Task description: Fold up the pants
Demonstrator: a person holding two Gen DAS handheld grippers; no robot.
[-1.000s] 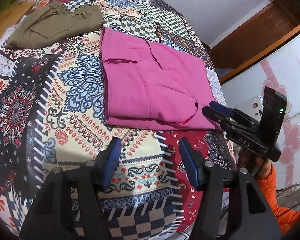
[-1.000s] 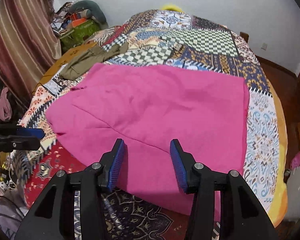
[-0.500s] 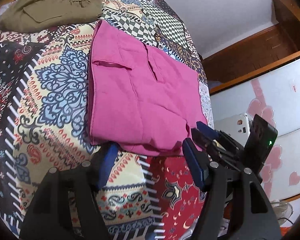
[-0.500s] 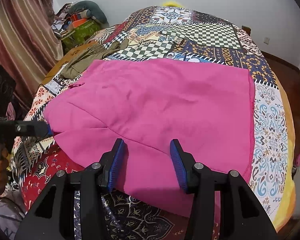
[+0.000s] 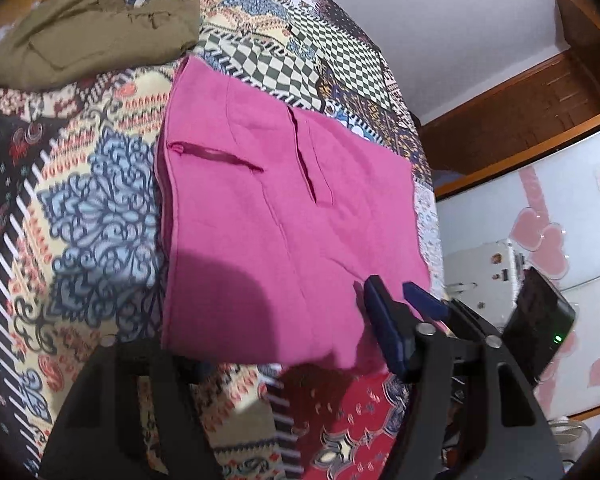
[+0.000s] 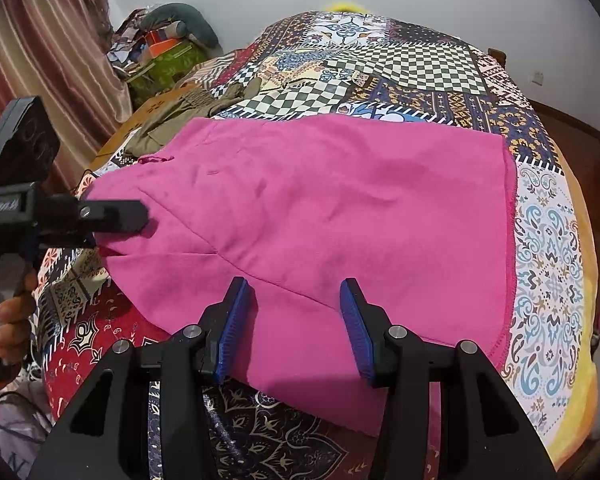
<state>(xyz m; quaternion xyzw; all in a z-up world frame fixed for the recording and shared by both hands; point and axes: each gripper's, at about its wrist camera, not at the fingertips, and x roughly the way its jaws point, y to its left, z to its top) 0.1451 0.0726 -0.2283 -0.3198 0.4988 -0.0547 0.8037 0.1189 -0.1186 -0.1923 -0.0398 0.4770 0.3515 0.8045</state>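
Pink pants [image 5: 284, 208] lie folded flat on the patterned bedspread [image 5: 80, 216]; they also fill the middle of the right wrist view [image 6: 320, 216]. My left gripper [image 5: 276, 344] is open at the pants' near edge; its left finger is hidden under the cloth and its right fingertip [image 5: 380, 312] rests above it. It shows from the side in the right wrist view [image 6: 120, 220]. My right gripper [image 6: 292, 320] is open over the pants' near edge, and it shows in the left wrist view [image 5: 424, 300].
Folded olive trousers [image 5: 88, 36] lie at the far left of the bed, also in the right wrist view [image 6: 180, 112]. A pile of bags [image 6: 164, 52] and a curtain [image 6: 40, 68] stand past the bed's left side. A white cabinet [image 5: 540, 240] stands to the right.
My left gripper has moved forward to the pants' near edge, and its left finger has slid under the cloth. The right gripper has shifted slightly forward over the pants.
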